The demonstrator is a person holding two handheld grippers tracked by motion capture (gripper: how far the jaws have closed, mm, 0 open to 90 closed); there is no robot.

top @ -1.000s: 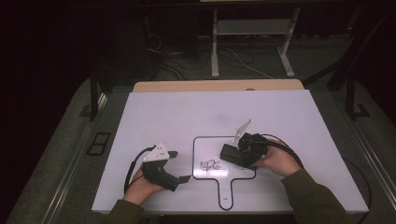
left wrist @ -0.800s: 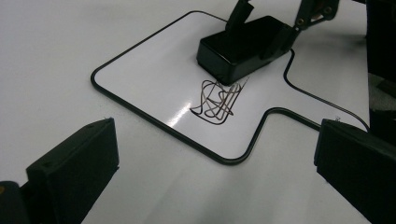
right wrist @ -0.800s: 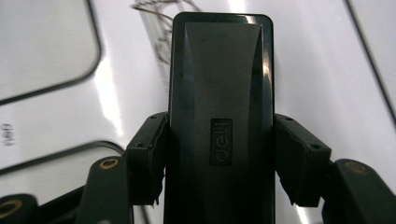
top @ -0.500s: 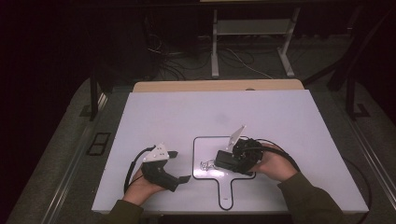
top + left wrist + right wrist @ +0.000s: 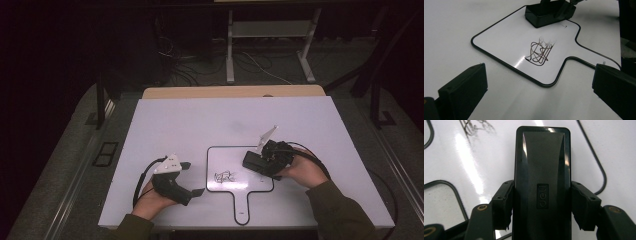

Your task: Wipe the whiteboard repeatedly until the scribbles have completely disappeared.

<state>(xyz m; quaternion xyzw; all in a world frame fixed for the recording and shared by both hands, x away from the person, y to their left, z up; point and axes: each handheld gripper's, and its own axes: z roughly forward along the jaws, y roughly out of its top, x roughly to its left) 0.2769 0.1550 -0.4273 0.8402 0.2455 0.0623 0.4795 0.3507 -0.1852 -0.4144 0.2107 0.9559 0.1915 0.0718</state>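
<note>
A small paddle-shaped whiteboard (image 5: 220, 159) with a black rim lies flat on the white table. A dark scribble (image 5: 224, 176) sits near its middle, and the upper strokes of the scribble (image 5: 540, 52) look faded. My right gripper (image 5: 259, 164) is shut on a black eraser (image 5: 254, 163), which rests on the board's right part, just right of the scribble. The eraser (image 5: 542, 170) stands lengthwise between the jaws of the right gripper (image 5: 542, 206). My left gripper (image 5: 191, 178) lies left of the board, open and empty, and the left gripper (image 5: 539, 87) faces the scribble.
The white table (image 5: 200, 120) has wide bare room behind and beside the board. The board's handle (image 5: 241, 205) points toward the near edge. Cables trail from both grippers. Beyond the table's far edge are a wooden strip (image 5: 235, 91) and stand legs.
The right gripper with the eraser dipped toward the scribble, then came back slightly to the right. The left gripper has stayed where it was.
</note>
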